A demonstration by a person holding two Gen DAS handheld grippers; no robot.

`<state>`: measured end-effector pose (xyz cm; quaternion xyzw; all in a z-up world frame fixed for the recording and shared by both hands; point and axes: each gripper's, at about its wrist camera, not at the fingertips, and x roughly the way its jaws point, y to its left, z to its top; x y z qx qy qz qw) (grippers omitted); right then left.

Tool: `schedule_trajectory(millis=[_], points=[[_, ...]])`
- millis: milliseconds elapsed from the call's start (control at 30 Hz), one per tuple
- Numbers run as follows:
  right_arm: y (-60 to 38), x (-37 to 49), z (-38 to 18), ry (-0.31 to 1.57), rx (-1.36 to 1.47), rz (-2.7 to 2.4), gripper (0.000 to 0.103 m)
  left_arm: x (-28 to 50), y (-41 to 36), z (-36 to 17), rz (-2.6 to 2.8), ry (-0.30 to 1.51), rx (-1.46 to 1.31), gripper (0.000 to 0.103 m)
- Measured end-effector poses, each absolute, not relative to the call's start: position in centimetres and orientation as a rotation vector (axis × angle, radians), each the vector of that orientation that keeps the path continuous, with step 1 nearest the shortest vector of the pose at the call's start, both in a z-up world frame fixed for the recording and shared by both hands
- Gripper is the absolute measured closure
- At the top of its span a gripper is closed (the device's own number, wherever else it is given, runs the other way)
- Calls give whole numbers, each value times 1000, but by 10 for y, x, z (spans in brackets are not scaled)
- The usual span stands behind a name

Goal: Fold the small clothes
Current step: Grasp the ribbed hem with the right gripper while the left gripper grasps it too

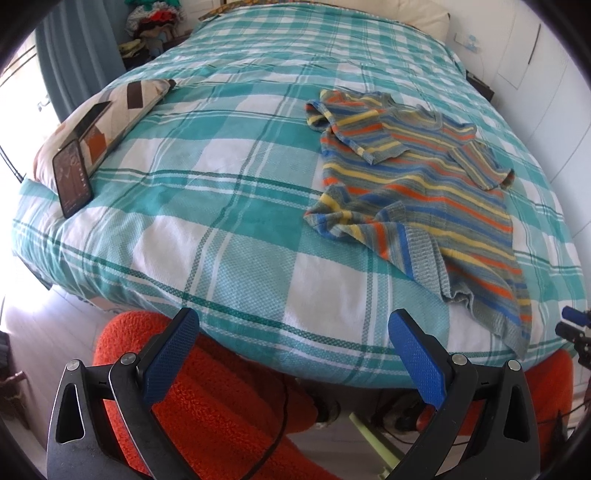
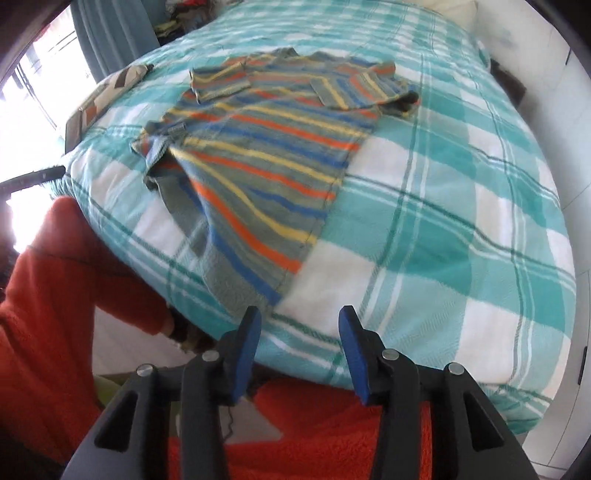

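Observation:
A small striped sweater [image 1: 417, 184] in grey, orange, blue and yellow lies on the bed with both sleeves folded in over its chest and its hem rumpled near the front edge. The right wrist view shows the same sweater [image 2: 266, 155], somewhat blurred. My left gripper [image 1: 295, 328] hangs open at the bed's front edge, well left of the sweater, with nothing between its blue pads. My right gripper [image 2: 300, 317] is open too, its pads apart just in front of the sweater's hem and holding nothing.
The bed carries a teal-and-white checked cover [image 1: 229, 177]. A patterned pillow [image 1: 107, 122] with a phone [image 1: 72, 177] leaning on it sits at the left. The person's orange fleece clothing [image 1: 207, 398] fills the foreground. A clothes pile [image 1: 155, 22] and white wall lie beyond.

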<state>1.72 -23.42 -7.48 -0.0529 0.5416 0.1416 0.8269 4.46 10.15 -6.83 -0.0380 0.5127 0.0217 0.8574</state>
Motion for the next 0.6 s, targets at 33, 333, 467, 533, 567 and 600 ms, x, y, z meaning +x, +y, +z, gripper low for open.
schedule_trajectory(millis=[33,333,467,533,567,600], points=[[-223,30,-69,1125,-73,340,59,46,102,-68,48,1076,-89,1],[-89,185,-150,1295,390,602,57,32,113,-55,66,1049,-145,1],[-47,195,-175,1338,389,669,81,20,132,-61,106,1055,-167,1],[-20,170,-156,1289,303,859,84,16,144,-65,130,1053,-184,1],[-6,151,-146,1285,264,969,88,16,150,-69,138,1056,-193,1],[7,129,-137,1275,175,1039,88,16,155,-73,142,1062,-202,1]])
